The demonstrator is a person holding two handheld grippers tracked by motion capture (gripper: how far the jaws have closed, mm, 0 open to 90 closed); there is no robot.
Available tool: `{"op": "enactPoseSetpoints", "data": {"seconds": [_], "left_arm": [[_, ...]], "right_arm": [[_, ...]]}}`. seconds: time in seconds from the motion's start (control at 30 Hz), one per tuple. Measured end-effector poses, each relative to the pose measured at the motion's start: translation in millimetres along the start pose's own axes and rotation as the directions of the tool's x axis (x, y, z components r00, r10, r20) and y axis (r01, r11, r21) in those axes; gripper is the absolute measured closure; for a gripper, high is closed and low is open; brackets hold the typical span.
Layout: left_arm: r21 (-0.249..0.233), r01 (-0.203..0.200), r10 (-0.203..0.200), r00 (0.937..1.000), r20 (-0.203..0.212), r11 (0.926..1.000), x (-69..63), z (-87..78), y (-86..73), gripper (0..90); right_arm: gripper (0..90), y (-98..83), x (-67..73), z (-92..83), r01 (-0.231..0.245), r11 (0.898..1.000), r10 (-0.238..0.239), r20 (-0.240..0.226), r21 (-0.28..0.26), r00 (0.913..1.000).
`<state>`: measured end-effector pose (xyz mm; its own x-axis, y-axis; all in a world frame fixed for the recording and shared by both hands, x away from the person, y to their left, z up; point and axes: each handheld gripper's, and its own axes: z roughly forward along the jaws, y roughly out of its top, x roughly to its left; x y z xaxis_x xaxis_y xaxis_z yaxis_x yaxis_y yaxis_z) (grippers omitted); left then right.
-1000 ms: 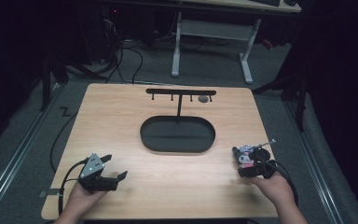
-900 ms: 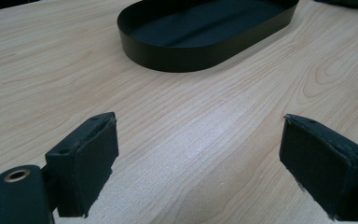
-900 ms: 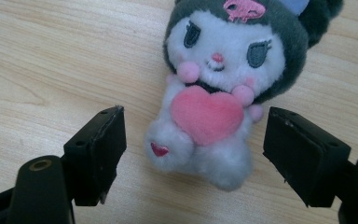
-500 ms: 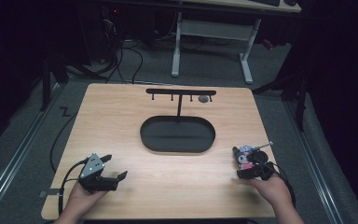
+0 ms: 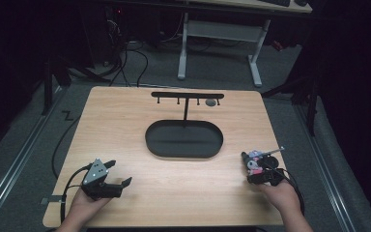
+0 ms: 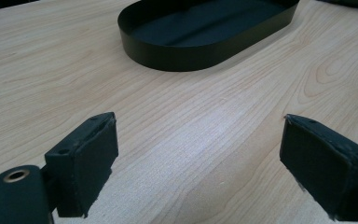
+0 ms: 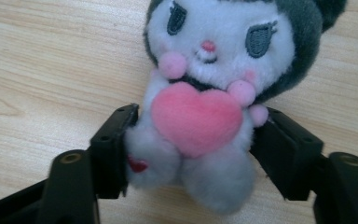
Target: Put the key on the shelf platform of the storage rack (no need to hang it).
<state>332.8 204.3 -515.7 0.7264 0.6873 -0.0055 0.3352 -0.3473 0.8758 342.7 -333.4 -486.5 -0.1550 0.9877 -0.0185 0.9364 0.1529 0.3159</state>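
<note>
Black oval tray (image 5: 184, 139) holds nothing — left gripper (image 6: 196, 163) gapes wide; right gripper (image 7: 196, 144) squeezes plush toy (image 7: 209, 93)

The plush (image 7: 214, 93) is cut off at the top edge in the right gripper view; its flanks are hidden by the jaws.

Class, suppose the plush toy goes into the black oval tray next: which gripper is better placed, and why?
Right. The right gripper has its jaws closed on the plush toy. The left gripper is open, with bare table between its jaws, facing the black oval tray.
</note>
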Motion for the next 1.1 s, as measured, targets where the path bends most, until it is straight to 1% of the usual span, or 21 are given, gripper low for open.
{"op": "enactPoseSetpoints", "data": {"seconds": [0.13,0.2,0.3,0.43,0.5,0.7,0.8,0.97,1.1], "left_arm": [[0.002,-0.001,0.001,1.0,0.0,1.0,0.0,-0.1,0.1,12.2],[0.001,-0.001,0.001,1.0,0.0,1.0,-0.2,-0.1,0.2,12.3],[0.0,-0.001,0.001,1.0,-0.001,1.0,-0.4,0.1,0.2,12.3],[0.001,-0.002,0.002,1.0,-0.002,1.0,-0.5,0.5,0.1,12.3],[0.001,-0.002,0.002,1.0,-0.002,1.0,-0.5,0.5,0.1,12.3],[0.0,-0.002,0.002,1.0,-0.003,1.0,-0.4,0.3,0.1,12.3],[0.0,0.0,0.0,1.0,-0.002,1.0,-0.1,0.1,0.3,12.3],[-0.001,-0.002,0.002,1.0,-0.002,1.0,-0.2,0.0,0.3,12.3],[0.0,-0.001,0.001,1.0,-0.001,1.0,-0.1,0.3,0.3,12.3]], "right_arm": [[39.6,-2.5,-2.8,-2.3,-0.007,1.0,0.007,0.0,-0.013,1.0],[42.4,-3.8,-4.1,-2.5,-0.007,1.0,0.007,0.002,-0.011,1.0],[44.5,-5.5,-4.9,-2.4,-0.014,1.0,0.014,-0.003,-0.022,0.9999],[47.6,-5.8,-4.2,-3.6,-0.005,1.0,0.005,0.003,-0.026,1.0],[47.9,-5.6,-3.7,-4.9,0.007,0.999,-0.007,0.014,-0.035,0.9999],[48.2,-1.8,-1.0,-13.5,0.013,0.998,-0.013,0.012,-0.053,0.9998],[48.2,-0.5,4.2,-16.8,0.028,0.998,-0.027,0.016,-0.061,0.9995],[48.2,1.9,9.3,-20.4,0.038,0.997,-0.039,-0.003,-0.073,0.9992],[48.2,4.3,14.4,-23.2,0.052,0.995,-0.053,-0.009,-0.084,0.9986]]}}
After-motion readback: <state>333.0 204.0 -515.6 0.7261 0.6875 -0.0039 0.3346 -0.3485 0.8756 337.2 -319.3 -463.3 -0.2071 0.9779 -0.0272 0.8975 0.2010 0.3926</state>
